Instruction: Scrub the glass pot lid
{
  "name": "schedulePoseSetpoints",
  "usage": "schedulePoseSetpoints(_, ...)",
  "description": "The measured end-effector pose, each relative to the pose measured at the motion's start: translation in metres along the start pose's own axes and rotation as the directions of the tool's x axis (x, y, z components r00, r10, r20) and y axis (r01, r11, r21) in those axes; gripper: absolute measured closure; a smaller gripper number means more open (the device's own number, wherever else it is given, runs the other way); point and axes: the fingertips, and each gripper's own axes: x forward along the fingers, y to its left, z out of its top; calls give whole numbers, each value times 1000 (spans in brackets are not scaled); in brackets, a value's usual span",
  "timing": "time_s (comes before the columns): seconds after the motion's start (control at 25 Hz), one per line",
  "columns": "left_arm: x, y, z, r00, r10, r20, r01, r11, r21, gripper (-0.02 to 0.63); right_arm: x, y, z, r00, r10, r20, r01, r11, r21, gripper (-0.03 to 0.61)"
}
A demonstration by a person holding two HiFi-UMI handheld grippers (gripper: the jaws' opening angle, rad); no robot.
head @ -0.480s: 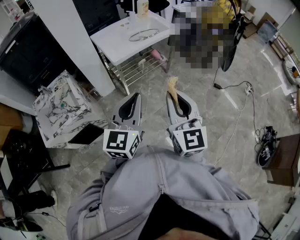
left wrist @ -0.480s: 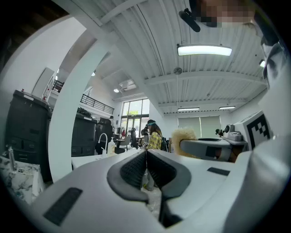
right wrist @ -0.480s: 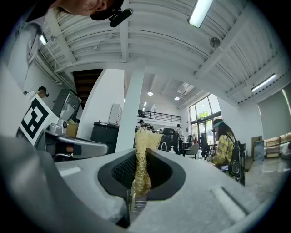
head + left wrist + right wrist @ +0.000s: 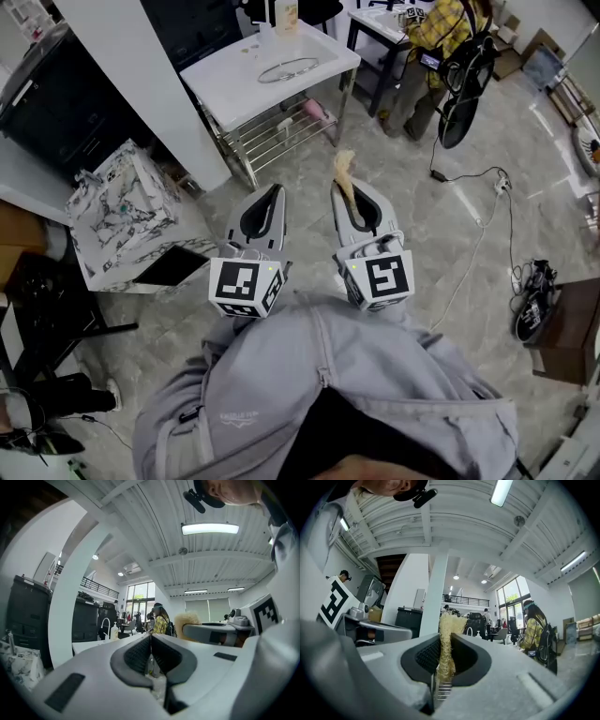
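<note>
The glass pot lid point(image 4: 288, 68) lies flat on a white table point(image 4: 225, 89) far ahead of both grippers, across open floor. My left gripper point(image 4: 276, 190) point(image 4: 151, 637) is held level in front of my body, jaws shut with nothing between them. My right gripper point(image 4: 343, 185) point(image 4: 442, 638) is beside it, level, shut on a pale yellow fibrous scrubber point(image 4: 345, 170) point(image 4: 449, 626) that sticks out past the jaw tips. The scrubber point(image 4: 187, 619) also shows in the left gripper view, at the right.
A bottle point(image 4: 285, 14) stands at the table's back edge, and a wire shelf point(image 4: 272, 131) sits under it. A marbled box point(image 4: 122, 211) and a black cabinet point(image 4: 52, 98) are at the left. A person in yellow plaid point(image 4: 433, 37) stands beyond. A cable point(image 4: 487, 220) and shoes point(image 4: 534, 300) lie at the right.
</note>
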Motion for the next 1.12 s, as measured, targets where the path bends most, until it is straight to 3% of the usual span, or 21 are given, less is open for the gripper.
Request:
schedulePoseSetpoints(0.36,12,4,-6,1000,28,-5,-28,1000,-1,606,6,-21,-18,998,-32,-51,36,997,74,543)
schedulePoseSetpoints(0.6,36,27,-13,1000,27,5,-27,1000,-10,606,31,-25,-27,1000,2,5,-2,999,34,543)
schedulePoseSetpoints(1.12,162,114,-5,1000,-21,5,21,1000,-14,606,165,-83,-40,998,-56,5,56,997,53,543)
